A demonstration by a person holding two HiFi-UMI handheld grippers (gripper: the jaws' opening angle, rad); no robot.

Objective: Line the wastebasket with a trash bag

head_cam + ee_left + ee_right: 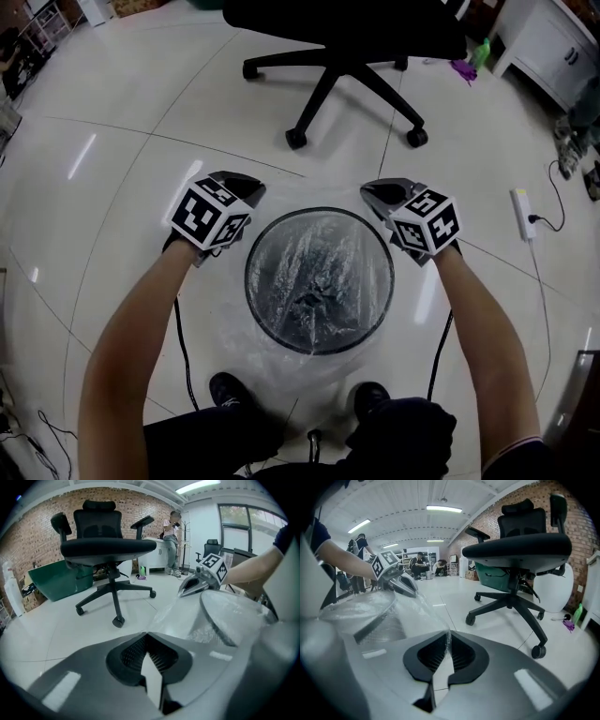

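The round wastebasket [258, 309] with a dark rim stands on the floor between my arms. A clear trash bag [319, 272] hangs inside it and spills over the rim. My left gripper [249, 187] sits at the rim's upper left and is shut on the bag's edge. My right gripper [375, 193] sits at the upper right, likewise shut on the film. In the left gripper view the film [173, 609] stretches tight from the shut jaws [148, 638] toward the wastebasket [224, 630]. In the right gripper view the film [426, 606] runs from the shut jaws [448, 638] toward the wastebasket [363, 629].
A black office chair [342, 70] on castors stands just beyond the wastebasket. A white power strip [522, 214] with its cable lies at the right. My shoes [225, 389] stand close to the wastebasket's near side. A white cabinet [553, 42] fills the far right corner.
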